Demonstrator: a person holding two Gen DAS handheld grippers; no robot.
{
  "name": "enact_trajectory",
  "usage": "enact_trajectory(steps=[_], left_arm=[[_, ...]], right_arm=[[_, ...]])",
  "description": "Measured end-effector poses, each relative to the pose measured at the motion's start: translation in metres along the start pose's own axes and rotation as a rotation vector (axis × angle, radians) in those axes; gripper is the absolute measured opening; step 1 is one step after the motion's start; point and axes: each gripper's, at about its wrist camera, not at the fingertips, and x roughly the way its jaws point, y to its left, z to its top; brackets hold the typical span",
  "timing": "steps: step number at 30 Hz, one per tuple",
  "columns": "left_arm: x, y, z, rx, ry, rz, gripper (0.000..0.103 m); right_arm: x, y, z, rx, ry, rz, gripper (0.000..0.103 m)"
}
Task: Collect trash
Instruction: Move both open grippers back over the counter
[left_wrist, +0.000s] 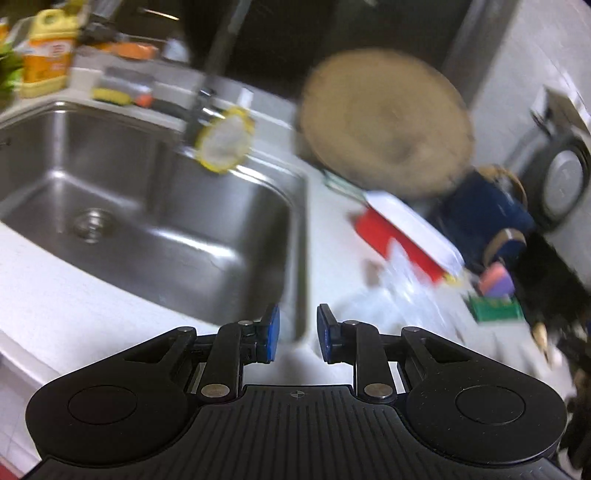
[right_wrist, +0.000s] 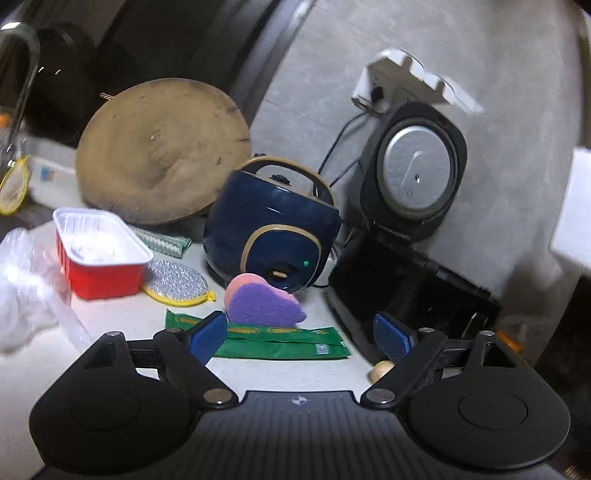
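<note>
I am looking at a home kitchen: a stainless steel sink (left_wrist: 155, 206) set in a pale countertop (left_wrist: 55, 306), a round wooden chopping board (right_wrist: 162, 147) leaning against the grey wall, a dark blue rice cooker (right_wrist: 273, 236), and a yellow detergent jug (left_wrist: 48, 51) behind the basin.

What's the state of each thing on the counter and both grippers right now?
left gripper: jaws slightly apart, nothing between them
right gripper: open wide, empty
red tray: upright, lidless, white contents
green wrapper: flat on the counter
clear plastic bag: crumpled beside the tray
blue rice cooker: lid shut, green light on
black cooker: lid up
sink: basin empty
</note>
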Motion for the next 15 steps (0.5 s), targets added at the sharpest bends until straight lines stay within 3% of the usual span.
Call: enact_trajectory(steps=[8, 15], left_arm=[[-0.044, 0.036, 0.069, -0.013, -0.257, 0.121, 0.025], [-0.109, 0.042, 0.114, -0.018, -0.422, 0.143, 0.025]], right_arm=[[0.022, 0.009, 0.04, 0.081, -0.025, 0.064, 0.087], [0.017, 0.032, 0.078, 0.112, -0.004, 0.264, 0.087]])
